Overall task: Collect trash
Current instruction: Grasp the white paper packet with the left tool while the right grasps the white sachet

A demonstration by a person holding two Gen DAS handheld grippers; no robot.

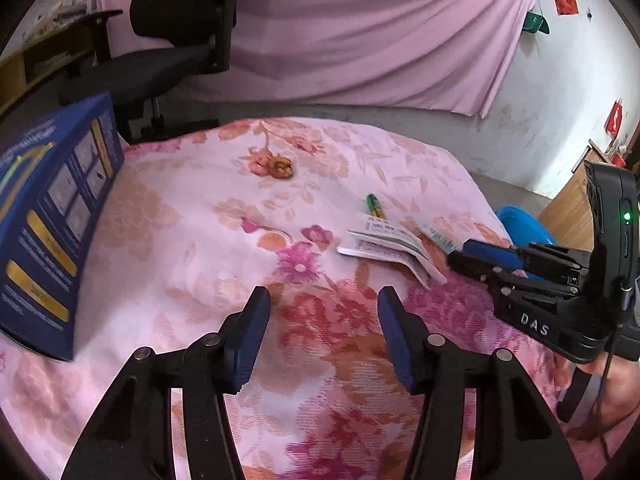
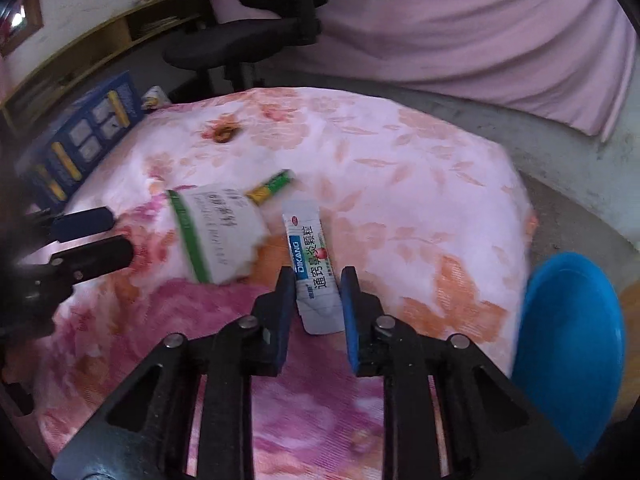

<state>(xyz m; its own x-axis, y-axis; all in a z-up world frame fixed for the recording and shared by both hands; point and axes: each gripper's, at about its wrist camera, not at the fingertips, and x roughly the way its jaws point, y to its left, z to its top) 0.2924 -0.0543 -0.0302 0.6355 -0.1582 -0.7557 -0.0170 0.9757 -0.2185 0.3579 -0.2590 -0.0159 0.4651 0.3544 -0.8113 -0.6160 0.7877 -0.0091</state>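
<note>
**Sachet between the right fingers on the floral cloth**

The right gripper [image 2: 316,280] straddles a white-and-blue paper medicine sachet [image 2: 310,256] lying on the pink floral tablecloth [image 2: 400,184]; whether the pads grip it I cannot tell. At its 10 o'clock lies a white green-striped paper packet [image 2: 220,232], a green-yellow wrapper [image 2: 272,186] beyond. The left gripper [image 1: 324,320] hovers spread, empty. A blue cardboard box [image 1: 52,220] stands at 9 o'clock.
</note>
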